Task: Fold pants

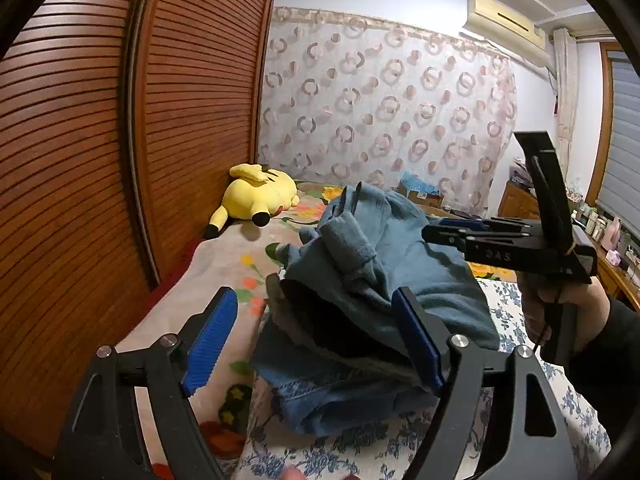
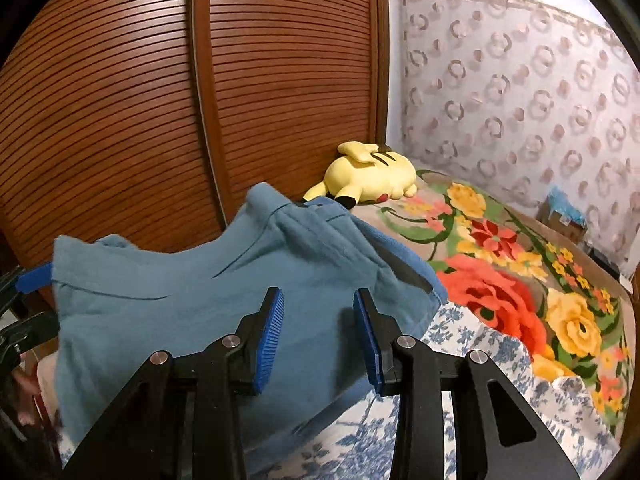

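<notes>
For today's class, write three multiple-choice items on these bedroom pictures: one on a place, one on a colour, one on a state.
1. Where does the plush toy lie?
A. on the bed by the wooden doors
B. on the pants
C. on the floor

2. What colour are the pants?
A. red
B. blue
C. white

3. How do the right tongs stand?
A. shut on the toy
B. shut on the blanket
C. open, over the pants

Answers: A, the yellow toy rests on the bed beside the wooden doors. B, the cloth is blue in both views. C, a gap shows between the blue pads, with nothing clamped.
</notes>
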`<state>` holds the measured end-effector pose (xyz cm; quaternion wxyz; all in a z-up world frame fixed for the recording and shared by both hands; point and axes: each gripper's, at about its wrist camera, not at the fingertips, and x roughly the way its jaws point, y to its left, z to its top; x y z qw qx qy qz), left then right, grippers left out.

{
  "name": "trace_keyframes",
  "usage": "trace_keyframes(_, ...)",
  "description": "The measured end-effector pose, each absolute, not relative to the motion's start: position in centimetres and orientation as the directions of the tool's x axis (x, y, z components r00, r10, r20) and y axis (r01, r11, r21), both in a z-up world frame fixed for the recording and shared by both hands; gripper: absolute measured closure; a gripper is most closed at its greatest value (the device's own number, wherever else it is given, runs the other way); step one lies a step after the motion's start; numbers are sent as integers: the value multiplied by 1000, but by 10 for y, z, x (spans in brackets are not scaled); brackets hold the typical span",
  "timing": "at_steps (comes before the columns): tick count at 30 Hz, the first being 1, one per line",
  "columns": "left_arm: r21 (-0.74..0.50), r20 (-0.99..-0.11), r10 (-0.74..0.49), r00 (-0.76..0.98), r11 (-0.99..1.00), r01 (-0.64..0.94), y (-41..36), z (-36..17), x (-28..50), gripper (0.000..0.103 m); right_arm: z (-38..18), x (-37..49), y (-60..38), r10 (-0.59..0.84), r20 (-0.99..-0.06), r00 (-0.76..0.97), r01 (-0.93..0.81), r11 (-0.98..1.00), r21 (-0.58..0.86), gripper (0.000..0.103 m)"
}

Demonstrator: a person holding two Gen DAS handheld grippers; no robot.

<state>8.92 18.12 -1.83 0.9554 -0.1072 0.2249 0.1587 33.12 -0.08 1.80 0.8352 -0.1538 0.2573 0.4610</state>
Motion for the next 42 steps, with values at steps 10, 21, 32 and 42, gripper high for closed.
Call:
trace_keyframes(10,-106,-454,243,857,941,-322,168,-7,62,0,24,287,-29,690,-550,470,-831,556,-13,40)
trace_keyframes(21,-91,-476,192,858,960,-265,148,-9,38,0,25,222,-75,676,-528,514,-794,609,6,24)
trace_keyframes(32,-81,-504,166,848,968,-238,136,-16,27,0,23,164,-115,655,-519,549,-751,660,39,23)
trace_keyframes(42,-91,-516,132,846,974,-207,121,-20,17,0,23,128,-136,641,-508,575,-727,686,44,23)
